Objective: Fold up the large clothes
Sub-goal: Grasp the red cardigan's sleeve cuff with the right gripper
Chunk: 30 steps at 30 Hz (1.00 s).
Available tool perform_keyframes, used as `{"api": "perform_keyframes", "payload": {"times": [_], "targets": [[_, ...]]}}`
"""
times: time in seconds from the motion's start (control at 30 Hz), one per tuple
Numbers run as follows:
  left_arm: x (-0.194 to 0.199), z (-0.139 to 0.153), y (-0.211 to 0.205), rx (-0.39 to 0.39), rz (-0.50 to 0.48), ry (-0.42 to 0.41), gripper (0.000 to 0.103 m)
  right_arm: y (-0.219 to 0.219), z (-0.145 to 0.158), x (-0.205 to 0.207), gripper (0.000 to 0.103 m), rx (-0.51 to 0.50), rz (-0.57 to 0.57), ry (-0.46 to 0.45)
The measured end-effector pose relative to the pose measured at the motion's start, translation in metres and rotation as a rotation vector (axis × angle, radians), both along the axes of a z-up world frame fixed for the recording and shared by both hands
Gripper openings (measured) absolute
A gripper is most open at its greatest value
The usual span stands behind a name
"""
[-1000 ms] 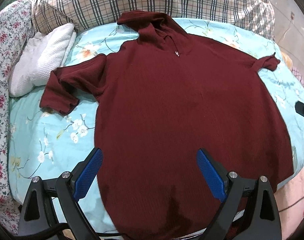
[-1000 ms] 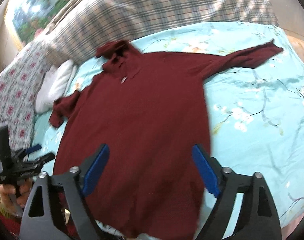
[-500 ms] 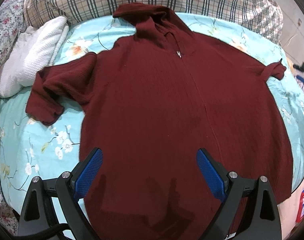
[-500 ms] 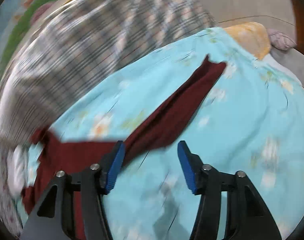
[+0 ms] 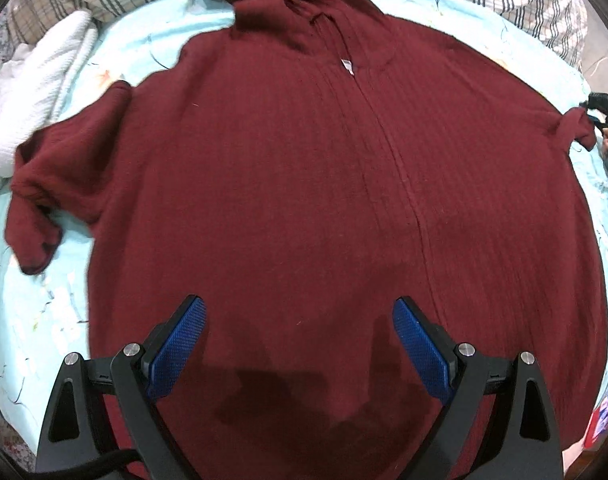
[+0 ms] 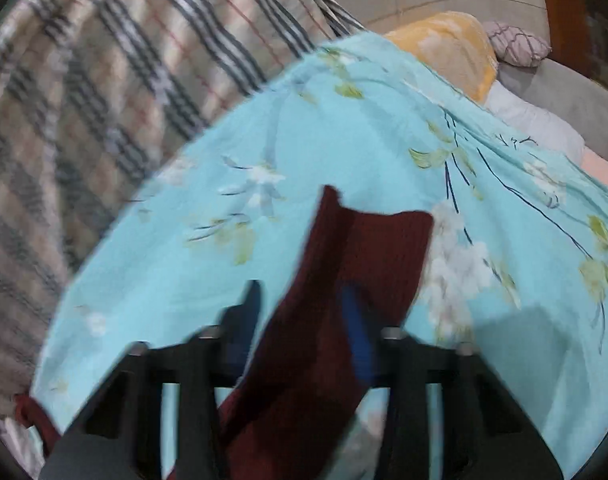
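The left hand-held gripper [image 5: 298,334] hangs wide open and empty over the maroon sweater [image 5: 323,200] spread flat on the floral bed sheet [image 6: 304,128], while the right hand-held gripper [image 6: 300,312], jaws just closing, straddles its far sleeve cuff [image 6: 367,240], grip unclear.

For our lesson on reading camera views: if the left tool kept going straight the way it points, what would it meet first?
Most likely the front of the maroon sweater, spread flat on the bed below the open left tool; depth is uncertain.

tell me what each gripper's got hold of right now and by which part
Left gripper: nothing, open above the maroon sweater. Right gripper: closing around the sleeve near its cuff; a firm grip isn't clear.
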<state>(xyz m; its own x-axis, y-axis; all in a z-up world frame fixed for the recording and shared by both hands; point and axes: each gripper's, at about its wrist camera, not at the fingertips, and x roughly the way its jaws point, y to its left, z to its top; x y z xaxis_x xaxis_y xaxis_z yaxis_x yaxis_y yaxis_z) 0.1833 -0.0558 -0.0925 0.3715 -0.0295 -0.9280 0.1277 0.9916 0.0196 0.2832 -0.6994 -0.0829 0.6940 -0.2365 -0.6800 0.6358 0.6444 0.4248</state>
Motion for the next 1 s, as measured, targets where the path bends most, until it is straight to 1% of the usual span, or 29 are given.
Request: {"api": "perform_keyframes", "payload": {"times": [0.03,0.07,0.17,0.23,0.33,0.37,0.43,0.47,0.53,0.6,0.7,0.77,0.8,0.83,0.87,1.0], "targets": [[0.002,-0.001,-0.001,-0.006,-0.001,0.003,0.095,-0.003,-0.004,0.003,0.007,0.002,-0.003,0.02],[0.004,-0.001,-0.003,-0.016,-0.002,0.004,0.095,-0.003,-0.006,0.005,0.006,-0.002,0.007,0.017],[0.008,0.001,-0.003,-0.038,-0.006,-0.012,0.095,0.014,0.009,0.003,0.005,-0.054,0.073,-0.022],[0.009,0.004,-0.002,-0.06,-0.003,-0.02,0.095,0.037,0.024,0.0,0.005,-0.06,0.164,-0.076],[0.008,0.011,0.004,-0.103,0.008,-0.036,0.095,0.085,0.045,-0.004,0.005,-0.051,0.312,-0.139],[0.005,0.015,0.007,-0.116,0.013,-0.046,0.095,0.107,0.052,-0.005,0.005,-0.038,0.377,-0.166],[0.0,0.02,0.013,-0.127,0.017,-0.06,0.095,0.148,0.06,-0.007,0.005,-0.004,0.472,-0.205],[-0.002,0.022,0.017,-0.132,0.02,-0.064,0.095,0.166,0.062,-0.008,0.005,0.013,0.513,-0.22],[-0.009,0.027,0.026,-0.146,0.031,-0.073,0.095,0.217,0.066,-0.007,0.005,0.044,0.618,-0.242],[-0.013,0.029,0.035,-0.158,0.045,-0.077,0.095,0.262,0.066,-0.003,0.005,0.1,0.707,-0.263],[-0.018,0.031,0.049,-0.184,0.067,-0.085,0.095,0.337,0.057,0.003,0.005,0.187,0.846,-0.272],[-0.021,0.031,0.058,-0.204,0.075,-0.089,0.095,0.391,0.049,0.007,0.005,0.234,0.944,-0.264],[-0.023,0.032,0.064,-0.214,0.078,-0.095,0.095,0.425,0.043,0.009,0.005,0.259,1.003,-0.252],[-0.025,0.031,0.068,-0.217,0.082,-0.098,0.095,0.446,0.038,0.01,0.005,0.274,1.041,-0.241],[-0.026,0.03,0.072,-0.22,0.085,-0.099,0.095,0.477,0.032,0.011,0.005,0.291,1.088,-0.222],[-0.029,0.027,0.092,-0.272,0.109,-0.1,0.095,0.553,0.008,0.014,0.005,0.337,1.18,-0.173]]}}
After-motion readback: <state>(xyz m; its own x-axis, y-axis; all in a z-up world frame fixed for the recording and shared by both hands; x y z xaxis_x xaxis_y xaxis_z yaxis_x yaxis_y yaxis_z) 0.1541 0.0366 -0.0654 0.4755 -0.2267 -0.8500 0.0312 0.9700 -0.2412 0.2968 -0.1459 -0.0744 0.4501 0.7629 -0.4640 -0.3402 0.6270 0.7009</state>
